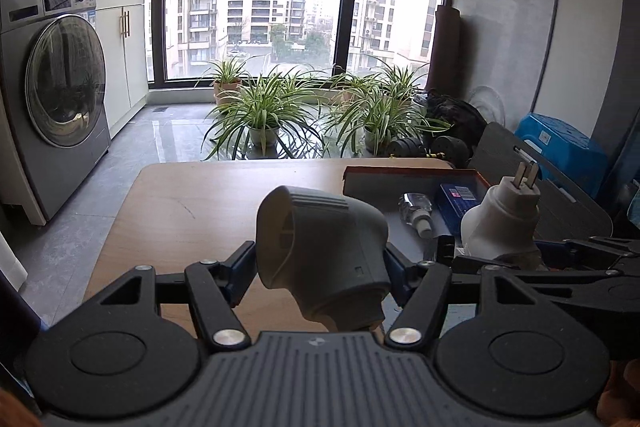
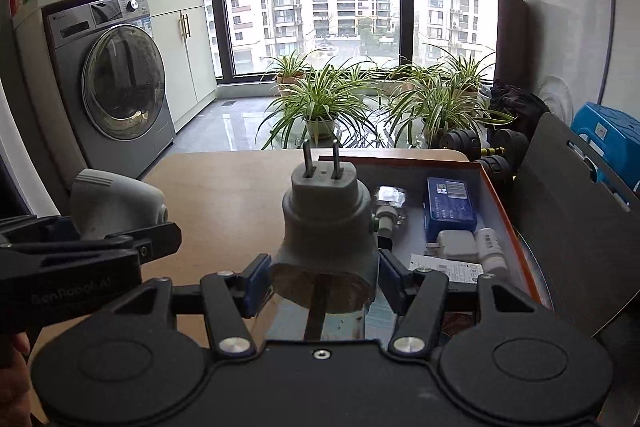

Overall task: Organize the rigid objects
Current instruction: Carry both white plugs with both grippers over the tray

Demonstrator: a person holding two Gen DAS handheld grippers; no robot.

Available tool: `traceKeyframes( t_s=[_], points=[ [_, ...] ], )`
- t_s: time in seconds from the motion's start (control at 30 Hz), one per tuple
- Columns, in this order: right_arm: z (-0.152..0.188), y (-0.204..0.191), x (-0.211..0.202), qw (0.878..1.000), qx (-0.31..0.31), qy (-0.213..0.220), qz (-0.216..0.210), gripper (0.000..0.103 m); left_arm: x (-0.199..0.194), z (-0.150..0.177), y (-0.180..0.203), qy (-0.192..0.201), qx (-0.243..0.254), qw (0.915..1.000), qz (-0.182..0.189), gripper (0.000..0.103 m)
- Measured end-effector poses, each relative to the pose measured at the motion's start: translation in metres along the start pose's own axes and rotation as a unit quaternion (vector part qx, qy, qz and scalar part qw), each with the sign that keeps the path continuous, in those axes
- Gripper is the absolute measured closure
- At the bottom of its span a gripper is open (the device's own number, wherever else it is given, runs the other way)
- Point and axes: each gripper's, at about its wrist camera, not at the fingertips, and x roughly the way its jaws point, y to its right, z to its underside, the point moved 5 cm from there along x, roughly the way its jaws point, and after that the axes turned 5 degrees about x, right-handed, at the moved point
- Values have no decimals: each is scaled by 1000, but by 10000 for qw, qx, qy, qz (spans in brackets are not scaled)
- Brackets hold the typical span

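- Left claw (image 1: 320, 267) clamped on grey nozzle-shaped piece (image 1: 320, 247), held above desk (image 1: 180, 211).
- Right claw (image 2: 324, 275) clamped on white plug adapter (image 2: 326, 223), prongs up, beside orange-rimmed tray (image 2: 500, 195).

Beneath my tongs stands a light brown wooden table with rounded corners (image 2: 224, 195), its top bare on the left half and marked by a thin dark scratch (image 1: 188, 209). On its right half rests a shallow rectangular box with an orange rim and grey floor (image 2: 494, 187), reaching nearly to the far edge. The table itself stands on a grey tiled floor (image 1: 80, 227).
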Motion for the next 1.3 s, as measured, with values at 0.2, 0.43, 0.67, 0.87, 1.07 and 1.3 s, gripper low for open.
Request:
traceKeyframes(
  t_s=[0.2,0.43,0.67,0.87,1.07,1.3],
  points=[
    [7,24,-15,9998,144,83,80,33,-8,7,22,3,71,9999,121,36],
    [15,64,-29,9987,374,130,306,33,-6,12,52,-26,176,9994,308,36],
    [18,99,-41,9966,563,201,566,33,0,13,74,-70,274,9984,497,36],
    [15,112,-43,9963,551,221,614,33,5,14,90,-101,340,9975,614,36],
    [10,115,-38,9964,553,220,605,33,5,18,98,-148,408,9966,697,36],
    [8,118,-32,9966,541,206,582,33,8,22,104,-226,414,9964,701,36]
  ],
)
